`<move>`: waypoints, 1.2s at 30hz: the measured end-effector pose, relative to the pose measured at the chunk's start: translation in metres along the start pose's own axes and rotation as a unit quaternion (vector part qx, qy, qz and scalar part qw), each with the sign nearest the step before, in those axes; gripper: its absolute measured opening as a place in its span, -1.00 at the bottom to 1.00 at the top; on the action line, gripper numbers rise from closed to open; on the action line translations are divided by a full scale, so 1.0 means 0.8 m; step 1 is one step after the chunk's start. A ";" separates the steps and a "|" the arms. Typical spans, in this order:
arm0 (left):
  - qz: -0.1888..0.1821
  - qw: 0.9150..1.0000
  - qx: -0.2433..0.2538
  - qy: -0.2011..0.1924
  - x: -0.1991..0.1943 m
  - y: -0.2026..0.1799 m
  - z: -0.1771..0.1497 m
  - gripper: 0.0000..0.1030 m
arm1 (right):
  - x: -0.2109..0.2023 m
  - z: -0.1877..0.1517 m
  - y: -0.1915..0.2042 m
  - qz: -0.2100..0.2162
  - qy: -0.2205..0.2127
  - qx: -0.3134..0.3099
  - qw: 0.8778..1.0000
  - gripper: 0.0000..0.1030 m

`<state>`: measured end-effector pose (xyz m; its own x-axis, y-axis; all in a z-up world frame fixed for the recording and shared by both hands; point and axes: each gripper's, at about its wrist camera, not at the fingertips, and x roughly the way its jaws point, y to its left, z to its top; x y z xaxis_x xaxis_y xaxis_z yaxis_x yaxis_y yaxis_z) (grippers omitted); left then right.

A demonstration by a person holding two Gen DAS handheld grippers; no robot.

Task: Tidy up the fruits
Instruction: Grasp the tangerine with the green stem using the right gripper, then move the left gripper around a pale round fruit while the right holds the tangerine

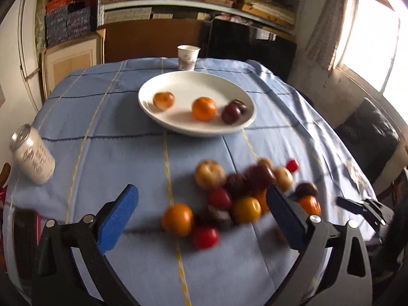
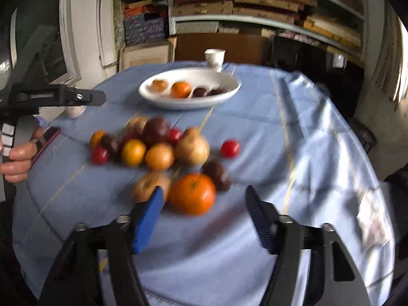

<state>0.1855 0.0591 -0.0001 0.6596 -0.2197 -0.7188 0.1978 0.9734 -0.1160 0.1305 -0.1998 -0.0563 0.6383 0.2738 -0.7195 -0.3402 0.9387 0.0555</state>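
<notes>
meanwhile both blue-padded grippers, left gripper [image 1: 201, 210] and right gripper [image 2: 204, 213], hang released and empty over the loose heap of mixed fruits [image 2: 158, 148]; the white oval plate [image 1: 153, 109] holds four.

daylight from window [image 1: 369, 40], glare | fruit pile [image 1: 242, 196] motion-blurred | fisheye-bent edges

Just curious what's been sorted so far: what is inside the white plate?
The white plate holds a pale orange fruit, a bright orange and two dark plums side by side. The nearer plum partly covers the farther one. Blur hides finer detail.
</notes>
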 end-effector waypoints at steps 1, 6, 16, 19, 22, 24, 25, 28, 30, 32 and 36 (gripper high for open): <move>0.005 1.000 0.007 -0.005 -0.004 -0.004 -0.008 0.91 | 0.004 -0.003 0.001 0.001 0.007 0.002 1.000 -0.05; 0.047 0.997 0.056 -0.031 -0.010 -0.028 -0.050 0.91 | 0.023 -0.004 -0.007 0.011 0.030 0.027 0.999 -0.14; -0.002 0.999 0.036 -0.013 -0.009 -0.028 -0.062 0.91 | 0.044 0.012 -0.009 0.028 0.047 0.046 0.997 -0.11; -0.005 0.999 0.041 -0.012 -0.009 -0.032 -0.064 0.91 | 0.052 0.025 -0.007 0.019 0.038 0.041 0.998 -0.06; 0.001 0.999 0.047 -0.012 -0.009 -0.035 -0.066 0.91 | 0.068 0.033 -0.007 0.028 0.051 0.045 0.997 0.00; 0.006 0.999 0.049 -0.011 -0.008 -0.035 -0.067 0.91 | 0.079 0.034 -0.011 0.050 0.063 0.059 0.995 0.00; 0.007 0.999 0.049 -0.010 -0.007 -0.035 -0.067 0.91 | 0.079 0.034 -0.012 0.053 0.061 0.064 0.995 -0.01; 0.008 0.999 0.046 -0.006 -0.004 -0.033 -0.068 0.91 | 0.075 0.033 -0.015 0.051 0.052 0.071 0.995 -0.11; 0.013 0.999 0.046 -0.004 -0.002 -0.033 -0.069 0.91 | 0.067 0.030 -0.025 0.069 0.041 0.090 0.993 -0.12; 0.013 0.999 0.049 -0.001 0.001 -0.034 -0.070 0.91 | 0.057 0.024 -0.038 0.084 0.026 0.109 0.990 -0.12; -0.004 0.997 0.072 0.012 0.008 -0.046 -0.073 0.91 | 0.039 0.011 -0.059 0.085 0.014 0.123 0.989 -0.12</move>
<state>0.1401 0.0256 -0.0408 0.6406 -0.2248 -0.7342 0.3062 0.9517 -0.0243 0.1727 -0.2340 -0.0751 0.5655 0.4301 -0.7038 -0.2611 0.9027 0.3419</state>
